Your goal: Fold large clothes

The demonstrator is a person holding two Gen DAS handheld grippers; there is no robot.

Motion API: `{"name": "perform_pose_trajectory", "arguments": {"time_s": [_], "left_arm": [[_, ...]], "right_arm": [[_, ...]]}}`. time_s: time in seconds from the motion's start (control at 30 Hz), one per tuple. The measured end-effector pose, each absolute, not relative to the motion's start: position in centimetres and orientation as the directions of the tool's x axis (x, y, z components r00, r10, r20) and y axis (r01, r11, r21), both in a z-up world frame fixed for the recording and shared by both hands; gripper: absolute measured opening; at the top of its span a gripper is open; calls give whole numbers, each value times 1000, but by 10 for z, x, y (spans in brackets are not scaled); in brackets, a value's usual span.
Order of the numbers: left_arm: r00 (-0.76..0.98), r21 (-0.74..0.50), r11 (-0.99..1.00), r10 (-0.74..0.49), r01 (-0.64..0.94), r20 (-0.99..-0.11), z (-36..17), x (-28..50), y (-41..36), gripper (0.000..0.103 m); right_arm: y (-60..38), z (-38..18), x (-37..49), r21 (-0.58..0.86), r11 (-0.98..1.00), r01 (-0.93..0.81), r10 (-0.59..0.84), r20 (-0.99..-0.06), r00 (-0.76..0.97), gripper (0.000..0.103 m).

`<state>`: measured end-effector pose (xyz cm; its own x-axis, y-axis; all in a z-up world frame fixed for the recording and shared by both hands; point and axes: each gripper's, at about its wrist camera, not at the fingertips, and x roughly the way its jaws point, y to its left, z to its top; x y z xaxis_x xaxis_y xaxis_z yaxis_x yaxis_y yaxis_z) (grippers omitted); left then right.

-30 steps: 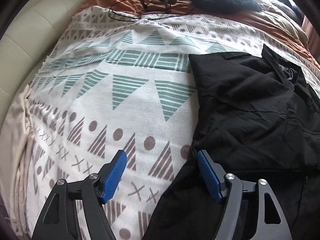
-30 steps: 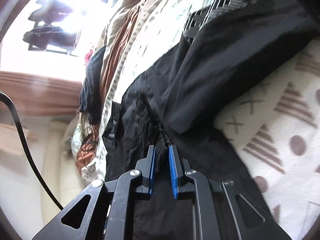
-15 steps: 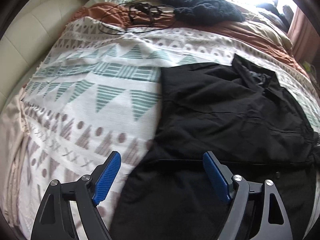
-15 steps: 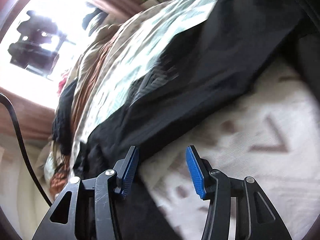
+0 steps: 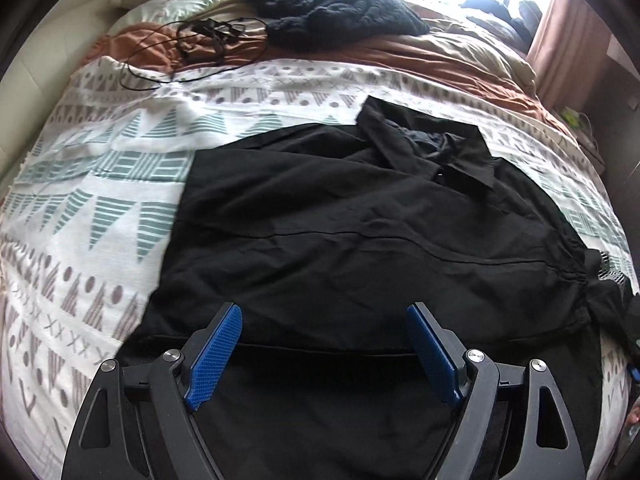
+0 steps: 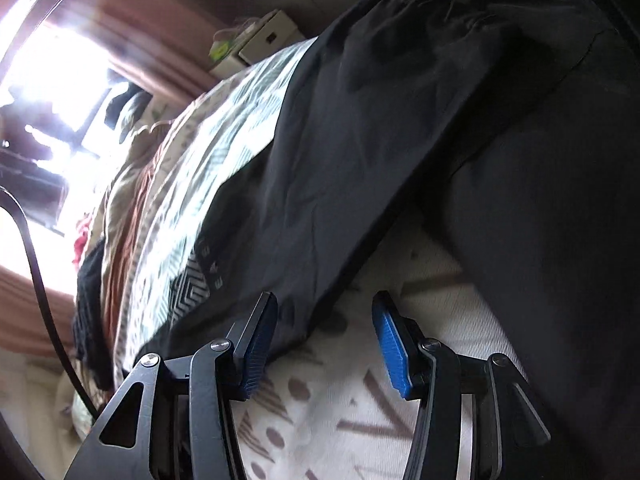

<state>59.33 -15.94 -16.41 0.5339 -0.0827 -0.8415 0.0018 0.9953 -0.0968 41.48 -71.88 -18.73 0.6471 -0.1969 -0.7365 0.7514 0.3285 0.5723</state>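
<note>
A black shirt is seen spread on a patterned bedspread, filling the centre and lower right of the left wrist view, its collar turned toward the upper right of the frame. The left gripper is held above the shirt's lower part at the bottom of the frame, with its blue pads spread wide; a horizontal fold edge of the fabric is framed between them, but no cloth is pressed by either pad. Its jaws have just been opening. At the top of that view a dark knitted garment and a tangle of black cable are laid on a rust-coloured blanket.

In the right wrist view the shirt is seen as a dark band running from the upper right down to the lower left. The right gripper is held partly spread at the bottom centre, having just been opening; the shirt's edge is passed just behind the left pad, and only the bedspread is seen in the gap. Nothing is pinched.
</note>
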Motion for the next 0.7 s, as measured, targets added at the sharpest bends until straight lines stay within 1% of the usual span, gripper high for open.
{"name": "perform_pose_trajectory", "arguments": {"time_s": [0.07, 0.1, 0.13, 0.17, 0.2, 0.27, 0.37, 0.47, 0.7], "left_arm": [[537, -108, 994, -91, 0, -839, -162, 592, -160, 85], [539, -115, 993, -96, 0, -837, -160, 591, -160, 85], [541, -118, 993, -98, -1, -835, -159, 590, -159, 85], [544, -119, 993, -99, -2, -833, -157, 590, -159, 85], [547, -120, 993, -97, -6, -831, -155, 589, -157, 85], [557, -125, 992, -94, -19, -825, -149, 586, -150, 85], [574, -143, 989, -91, -46, -814, -139, 579, -137, 85], [586, -159, 986, -99, -51, -804, -127, 571, -124, 85], [623, -147, 988, -88, -43, -777, -96, 546, -85, 85]], "right_arm": [[-725, -186, 411, 583, 323, 745, -217, -721, 658, 48], [-729, -187, 409, 598, 314, 738, -226, -707, 670, 39], [-731, -187, 408, 610, 308, 730, -230, -697, 679, 20], [-733, -188, 405, 621, 306, 722, -234, -686, 689, 10], [-735, -188, 403, 633, 307, 711, -237, -672, 701, 6], [-731, -184, 397, 685, 300, 663, -222, -626, 747, 5], [-720, -162, 396, 738, 338, 584, -192, -553, 811, 4], [-699, -137, 398, 767, 385, 513, -168, -489, 856, 4], [-642, -85, 407, 823, 464, 328, -86, -327, 941, 4]]}}
